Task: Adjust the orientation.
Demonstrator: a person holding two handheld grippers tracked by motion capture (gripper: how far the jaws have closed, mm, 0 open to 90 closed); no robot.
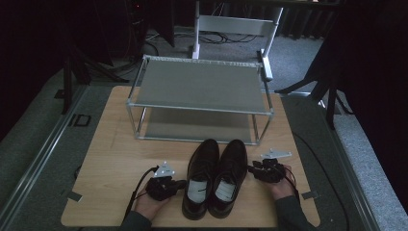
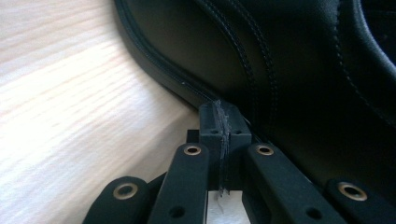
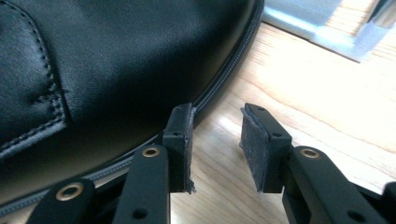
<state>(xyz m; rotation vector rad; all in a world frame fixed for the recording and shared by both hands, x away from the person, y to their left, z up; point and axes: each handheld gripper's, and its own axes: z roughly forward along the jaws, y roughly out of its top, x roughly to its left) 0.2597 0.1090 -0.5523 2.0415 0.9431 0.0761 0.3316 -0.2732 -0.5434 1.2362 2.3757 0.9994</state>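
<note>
Now left claw (image 2: 224, 135) pressed together against left shoe (image 2: 289, 70); right claw (image 3: 215, 140) apart, beside right shoe (image 3: 107, 60).

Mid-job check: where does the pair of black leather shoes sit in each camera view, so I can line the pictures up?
High view: pair of black leather shoes at near table centre, toes toward the shelf rack, between both grippers.
Left gripper view: one shoe's side wall and welt at upper right, beyond the closed jaws.
Right gripper view: one shoe's side at upper left, beside the open jaws.
Shared landmark: the light wooden tabletop.
</note>
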